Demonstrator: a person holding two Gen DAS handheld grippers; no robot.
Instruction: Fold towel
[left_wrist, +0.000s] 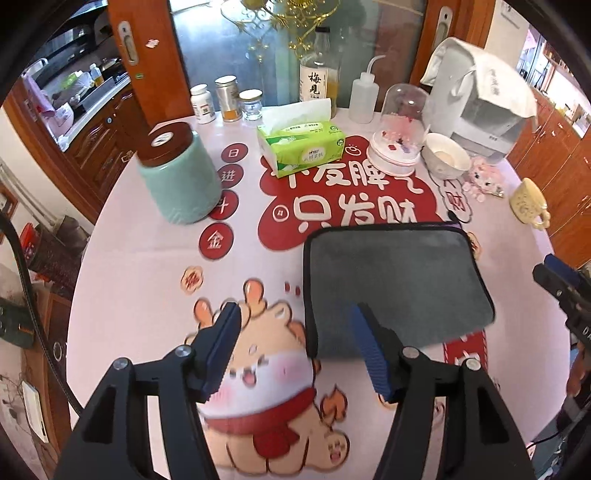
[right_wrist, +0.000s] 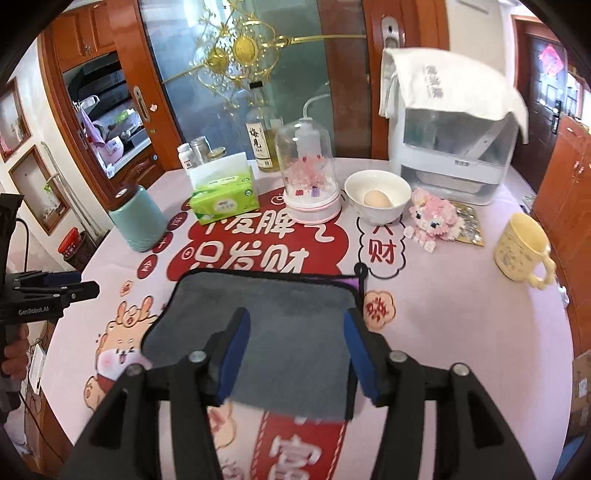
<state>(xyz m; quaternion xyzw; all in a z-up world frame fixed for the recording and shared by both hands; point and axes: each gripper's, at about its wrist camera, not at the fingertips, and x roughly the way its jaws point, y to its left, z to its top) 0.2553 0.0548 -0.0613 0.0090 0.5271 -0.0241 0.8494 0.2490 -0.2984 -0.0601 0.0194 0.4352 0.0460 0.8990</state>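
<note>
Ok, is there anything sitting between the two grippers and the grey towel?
Nothing visible. The grey towel lies flat with the open right gripper right over it, and the open left gripper at its left edge. The mint jar stands well clear.

You see a matt, fuzzy grey cloth towel (right_wrist: 284, 332) on a smooth printed tablecloth (right_wrist: 461, 314), ribbed blue pads (left_wrist: 369, 354) on matt black plastic fingers, a glossy white bowl (right_wrist: 376, 195), a clear dome (right_wrist: 308, 155) and varnished wood doors (right_wrist: 347, 92).
</note>
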